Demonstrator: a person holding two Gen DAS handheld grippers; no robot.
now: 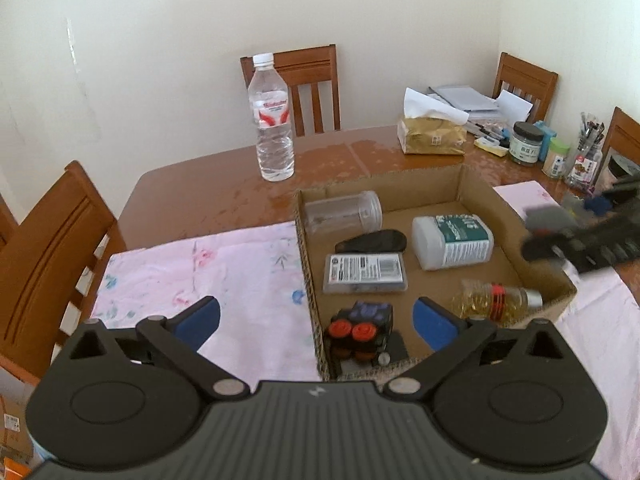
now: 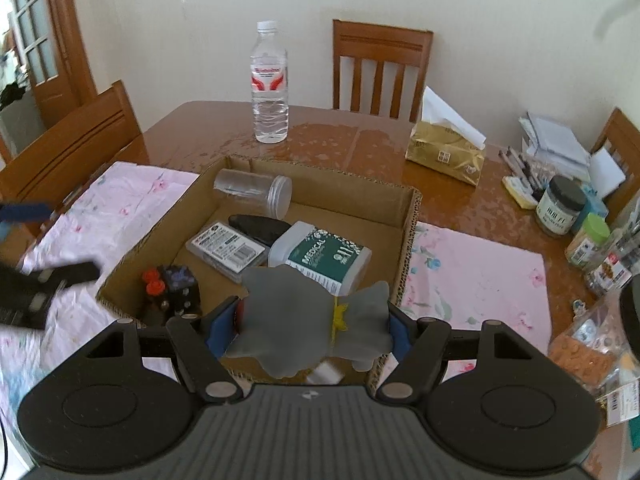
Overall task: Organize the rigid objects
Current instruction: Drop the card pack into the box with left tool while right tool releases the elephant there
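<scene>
Left gripper (image 1: 316, 316) jaws spread wide, nothing between them, above the cardboard box (image 1: 472, 184) near edge, right gripper (image 2: 314, 326) clamping a grey toy (image 2: 304, 316) over the box

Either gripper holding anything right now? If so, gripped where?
The right gripper is shut on a grey figure, pads pressing its two sides. The left gripper is open and holds nothing, above the cardboard box.

light: soft daylight, pretty bright, glare on the table (image 1: 224, 184)
blur: other gripper smeared in both views
edges: fisheye bend, dark corners
</scene>
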